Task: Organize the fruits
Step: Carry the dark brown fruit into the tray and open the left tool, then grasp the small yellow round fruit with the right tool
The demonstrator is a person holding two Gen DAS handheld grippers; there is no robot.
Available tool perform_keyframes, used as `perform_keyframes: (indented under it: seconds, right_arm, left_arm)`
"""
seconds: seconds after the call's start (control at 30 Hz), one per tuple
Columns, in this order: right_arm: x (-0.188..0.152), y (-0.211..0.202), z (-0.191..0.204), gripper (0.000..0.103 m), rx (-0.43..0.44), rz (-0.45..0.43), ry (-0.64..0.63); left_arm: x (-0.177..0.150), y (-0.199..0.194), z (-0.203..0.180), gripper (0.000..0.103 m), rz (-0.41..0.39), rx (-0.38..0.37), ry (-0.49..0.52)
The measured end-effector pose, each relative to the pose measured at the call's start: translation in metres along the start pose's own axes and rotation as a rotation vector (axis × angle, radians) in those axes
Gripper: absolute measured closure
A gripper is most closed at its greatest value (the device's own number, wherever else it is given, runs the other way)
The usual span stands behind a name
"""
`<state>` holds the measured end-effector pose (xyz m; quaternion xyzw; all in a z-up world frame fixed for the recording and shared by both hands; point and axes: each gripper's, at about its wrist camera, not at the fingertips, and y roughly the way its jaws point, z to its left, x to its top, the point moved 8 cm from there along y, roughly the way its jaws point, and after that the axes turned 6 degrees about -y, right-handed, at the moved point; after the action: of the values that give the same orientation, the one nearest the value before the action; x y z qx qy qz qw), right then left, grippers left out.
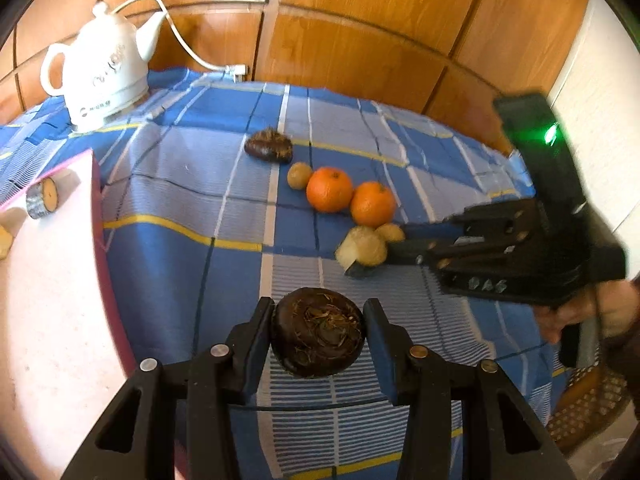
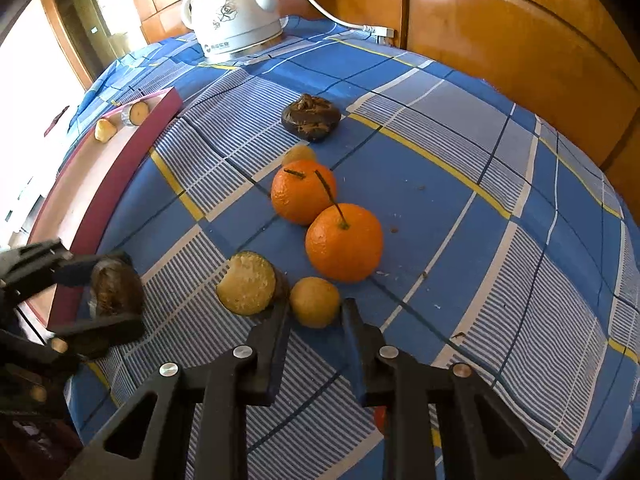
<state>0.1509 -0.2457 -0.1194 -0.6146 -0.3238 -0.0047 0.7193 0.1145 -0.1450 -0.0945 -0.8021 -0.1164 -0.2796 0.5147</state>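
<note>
My left gripper [image 1: 318, 318] is shut on a dark brown water chestnut [image 1: 318, 334], held just above the blue checked cloth; the right wrist view shows the same grip [image 2: 114, 292] beside the tray. My right gripper [image 2: 315, 312] is shut on a small round yellow fruit [image 2: 314, 302] lying on the cloth, and its fingertips [image 1: 394, 240] reach that fruit [image 1: 391, 232] from the right. A cut, yellow-faced chunk [image 2: 247, 283] lies just left of it. Two oranges [image 2: 344, 242] [image 2: 302, 192], another small tan fruit [image 2: 299, 154] and a second dark chestnut [image 2: 311, 117] sit farther back.
A pink tray with a maroon wall [image 2: 120, 184] lies along the cloth's left side and holds a cut slice [image 2: 138, 112] and a small yellow piece [image 2: 105, 130]. A white kettle [image 2: 236, 12] with its cord stands at the back. Wooden panels close off the far side.
</note>
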Motion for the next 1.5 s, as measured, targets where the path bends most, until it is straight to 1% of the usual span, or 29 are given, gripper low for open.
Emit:
perform_keyframes:
  seconds: [0.1,0.17,0.23,0.33,0.47,0.5,0.6,0.73,0.77,0.8,0.83,0.87,0.97,1.07,1.3,1.5]
  right_arm:
    - [-0.001,0.0,0.001,0.078,0.007,0.008,0.007]
    - [-0.001,0.0,0.0,0.078,0.011,0.012,0.016]
    - [-0.002,-0.001,0.0,0.078,0.007,0.013,0.016]
    - [-0.002,-0.002,0.001,0.078,0.003,0.013,0.01]
    - [-0.003,-0.002,0.003,0.078,-0.003,0.014,0.002]
    - [-0.003,-0.001,0.004,0.078,-0.004,0.014,0.002]
    - [-0.003,-0.001,0.004,0.078,-0.008,0.014,-0.002]
    - [-0.003,-0.001,0.005,0.078,-0.009,0.014,-0.003]
    - [-0.003,-0.001,0.004,0.078,-0.008,0.014,-0.003]
    - [-0.003,-0.001,0.004,0.078,-0.009,0.014,-0.003]
    - [-0.003,-0.001,0.004,0.078,-0.009,0.014,-0.004]
    - [-0.003,-0.001,0.004,0.078,-0.01,0.014,-0.005]
    - [-0.003,-0.001,0.004,0.078,-0.01,0.014,-0.004]
    - [-0.003,-0.001,0.004,0.078,-0.014,0.015,-0.008]
    - [-0.003,-0.001,0.004,0.078,-0.024,0.018,-0.013]
    - [-0.004,-0.002,0.004,0.078,-0.035,0.016,-0.022]
  left_arm:
    - [0.011,-0.02,0.008,0.057,-0.04,-0.019,-0.04]
    - [0.021,-0.038,0.024,0.057,-0.083,-0.006,-0.083]
    - [0.029,-0.051,0.043,0.057,-0.109,0.016,-0.13]
    - [0.038,-0.065,0.083,0.057,-0.145,0.098,-0.189]
    - [0.039,-0.063,0.137,0.057,-0.131,0.213,-0.266]
    - [0.04,-0.061,0.154,0.057,-0.126,0.251,-0.283]
    - [0.043,-0.057,0.189,0.057,-0.115,0.335,-0.32]
    - [0.042,-0.058,0.221,0.056,-0.116,0.423,-0.356]
    - [0.042,-0.06,0.224,0.055,-0.12,0.431,-0.362]
    - [0.043,-0.062,0.227,0.053,-0.127,0.434,-0.364]
    - [0.043,-0.065,0.227,0.048,-0.139,0.442,-0.366]
    - [0.042,-0.068,0.225,0.047,-0.149,0.454,-0.366]
    - [0.036,-0.079,0.216,0.047,-0.168,0.458,-0.357]
    - [0.028,-0.084,0.196,0.047,-0.177,0.45,-0.331]
    - [0.004,-0.081,0.151,0.045,-0.148,0.404,-0.272]
    - [-0.009,-0.079,0.129,0.044,-0.127,0.388,-0.228]
